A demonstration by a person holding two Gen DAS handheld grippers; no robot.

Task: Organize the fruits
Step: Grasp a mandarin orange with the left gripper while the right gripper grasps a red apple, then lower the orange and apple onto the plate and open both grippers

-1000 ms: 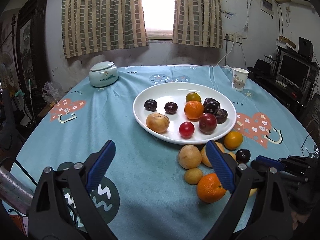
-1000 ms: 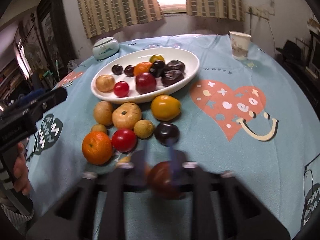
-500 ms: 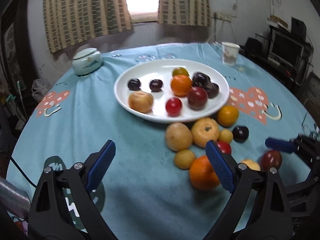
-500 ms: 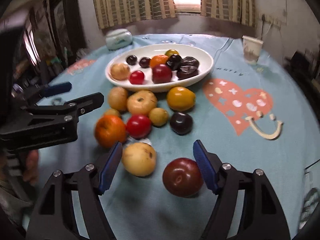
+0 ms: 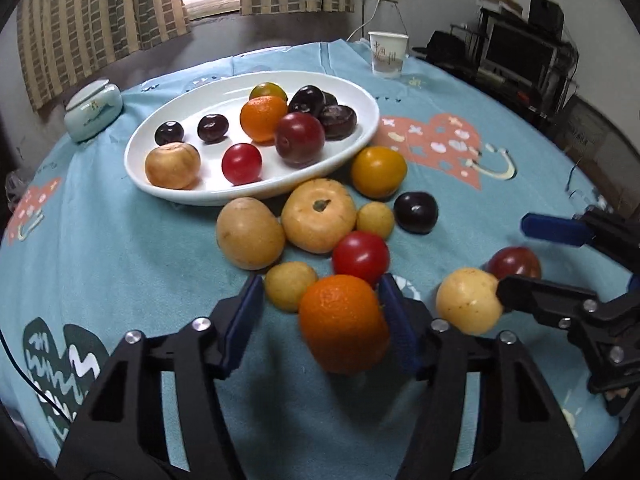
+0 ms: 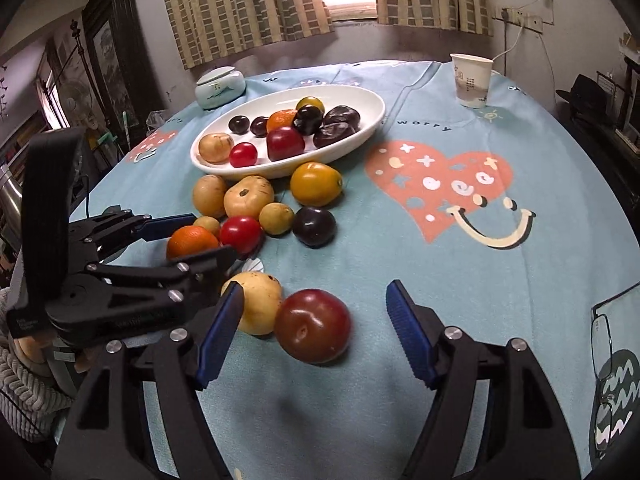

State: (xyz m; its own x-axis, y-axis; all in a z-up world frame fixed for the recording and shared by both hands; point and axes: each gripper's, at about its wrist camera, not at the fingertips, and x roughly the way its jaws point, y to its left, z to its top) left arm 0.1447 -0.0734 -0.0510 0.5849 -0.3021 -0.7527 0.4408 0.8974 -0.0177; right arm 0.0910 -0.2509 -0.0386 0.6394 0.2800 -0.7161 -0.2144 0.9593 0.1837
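A white oval plate (image 5: pixel 160 188) holds several fruits; it also shows in the right wrist view (image 6: pixel 372 128). More fruits lie loose on the cloth in front of it. My left gripper (image 5: pixel 320 308) is open, its blue pads on either side of an orange (image 5: pixel 344 320), which also shows in the right wrist view (image 6: pixel 190 240). My right gripper (image 6: pixel 314 328) is open around a dark red plum (image 6: pixel 312 330), with a pale yellow fruit (image 6: pixel 260 304) touching its left side. The plum (image 5: pixel 514 264) and yellow fruit (image 5: pixel 468 300) also show in the left wrist view.
A paper cup (image 6: pixel 472 80) stands at the back right and a lidded ceramic jar (image 6: pixel 220 86) at the back left. Glasses (image 6: pixel 612 360) lie at the right edge. The table has a blue patterned cloth (image 6: pixel 460 240).
My left gripper has moved forward and down, and the orange now sits between its pads. My right gripper has opened, leaving the dark red plum on the cloth, and stays around it.
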